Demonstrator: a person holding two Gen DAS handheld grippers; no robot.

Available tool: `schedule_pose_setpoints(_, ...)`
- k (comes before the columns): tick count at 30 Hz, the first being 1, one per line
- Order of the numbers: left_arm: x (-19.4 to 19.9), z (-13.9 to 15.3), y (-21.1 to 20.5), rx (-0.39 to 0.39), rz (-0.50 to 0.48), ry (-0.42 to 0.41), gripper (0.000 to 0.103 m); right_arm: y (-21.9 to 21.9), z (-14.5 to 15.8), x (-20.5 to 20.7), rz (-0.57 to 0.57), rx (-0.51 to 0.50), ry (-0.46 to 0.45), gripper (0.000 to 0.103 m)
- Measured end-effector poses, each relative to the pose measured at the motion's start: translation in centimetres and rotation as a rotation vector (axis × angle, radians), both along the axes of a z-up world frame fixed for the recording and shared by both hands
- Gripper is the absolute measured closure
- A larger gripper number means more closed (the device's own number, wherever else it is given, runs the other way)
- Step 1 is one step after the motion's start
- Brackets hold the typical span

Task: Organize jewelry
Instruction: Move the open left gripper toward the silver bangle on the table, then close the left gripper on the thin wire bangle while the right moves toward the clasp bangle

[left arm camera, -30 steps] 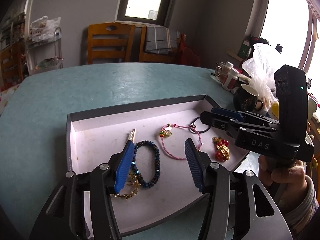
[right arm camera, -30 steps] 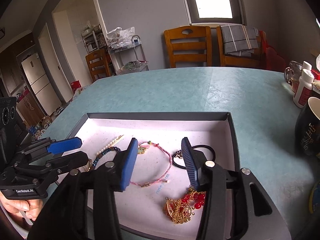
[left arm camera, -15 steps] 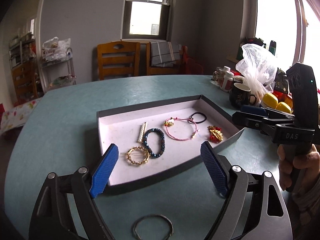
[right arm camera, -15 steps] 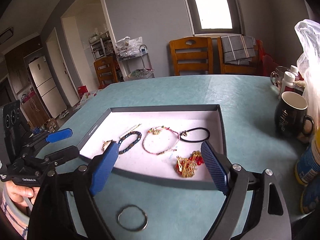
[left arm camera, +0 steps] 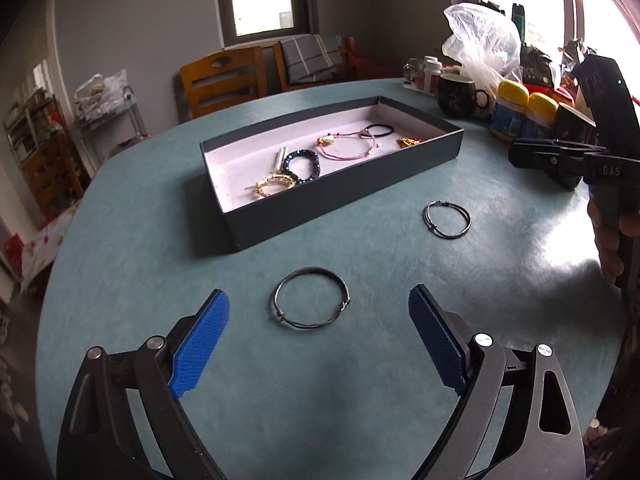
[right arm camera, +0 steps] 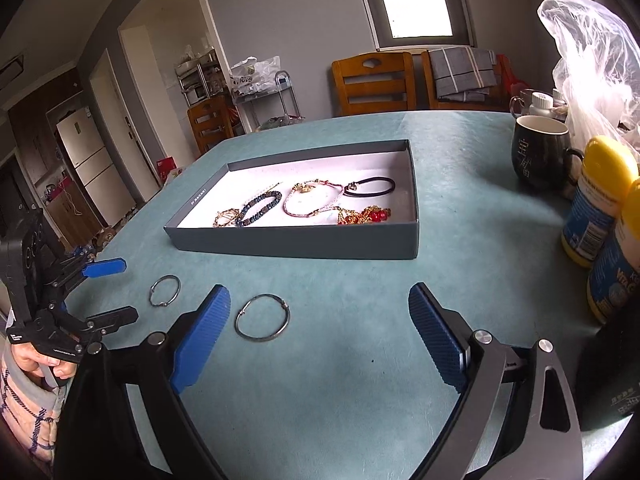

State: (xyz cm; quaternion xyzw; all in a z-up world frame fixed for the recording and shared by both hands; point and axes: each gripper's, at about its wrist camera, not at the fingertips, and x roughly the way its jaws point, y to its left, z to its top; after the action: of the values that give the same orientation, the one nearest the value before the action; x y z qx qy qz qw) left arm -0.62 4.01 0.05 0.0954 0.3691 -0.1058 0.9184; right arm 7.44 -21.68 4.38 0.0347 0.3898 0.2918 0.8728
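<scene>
On the teal table (left arm camera: 120, 280), just in front of the dark cardboard box lid with a pale pink floor (left arm camera: 344, 200), two thin dark metal wire bangles lie flat and apart from each other: the nearer wire bangle (left arm camera: 311, 298) sits between the wide-spread blue pads of the left gripper (left arm camera: 318, 338), untouched, and the farther wire bangle (left arm camera: 447, 219) lies off toward the right gripper (left arm camera: 532, 152), whose fingers look nearly together there. From its own camera, though, the right gripper (right arm camera: 318, 336) stands wide open and empty, one bangle (right arm camera: 262, 318) just inside its left pad. Both bangles look light, stiff and springy, with smooth wire that could skate on the table; I would judge a pinch across the wire near the small clasp knot, where the pads have something to bite, safer than squeezing across the hoop, which may bend or pop free. Inside the box rest a gold ring-shaped brooch (left arm camera: 274, 185), a blue beaded bracelet (left arm camera: 303, 165), a pink cord bracelet (left arm camera: 352, 148), a black hair tie (left arm camera: 380, 131) and a red-and-gold charm (left arm camera: 408, 141). Compared with a second ago, both grippers have pulled back from over the box, their jaws have spread wider, and the two bangles have come into view.
</scene>
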Motion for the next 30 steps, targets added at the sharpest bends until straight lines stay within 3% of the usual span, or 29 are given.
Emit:
schedule_pose_setpoints(9, 2.5, -1.8, 0.2, -0.032, 0.043, 0.107, 0.014, 0.4, -1.0, -0.6, 0.020, -0.010, 0.030, 0.011)
schedule_pose_setpoints(11, 2.7, -2.0, 0.2, -0.035, 0.044, 0.126, 0.022, 0.6, -1.3, -0.5, 0.025, -0.010, 0.040, 0.011)
schedule_pose_setpoints(12, 2.8, -2.2, 0.2, -0.031, 0.048, 0.138, 0.034, 0.8, -1.5, -0.4, 0.030, -0.019, 0.051, 0.011)
schedule_pose_setpoints(16, 2.8, -2.3, 0.1, -0.044, 0.037, 0.141, 0.038, 1.0, -1.6, -0.4, 0.045, -0.025, 0.056, 0.010)
schedule_pose_setpoints(18, 2.8, -2.2, 0.1, -0.064, 0.011, 0.141, 0.037, 1.1, -1.8, -0.4, 0.055, -0.025, 0.062, 0.009)
schedule_pose_setpoints(21, 2.7, -2.2, -0.3, 0.023, -0.035, 0.118, 0.033, 1.4, -2.0, -0.3, 0.078, -0.032, 0.080, 0.009)
schedule_pose_setpoints(27, 2.3, -2.0, -1.0, 0.104, -0.267, 0.079, 0.024, 3.1, -2.8, -0.3, 0.170, -0.082, 0.119, 0.009)
schedule_pose_setpoints(30, 2.9, -2.1, -0.4, 0.083, -0.345, 0.088, 0.024, 4.1, -3.2, -0.6, 0.214, -0.124, 0.127, 0.009)
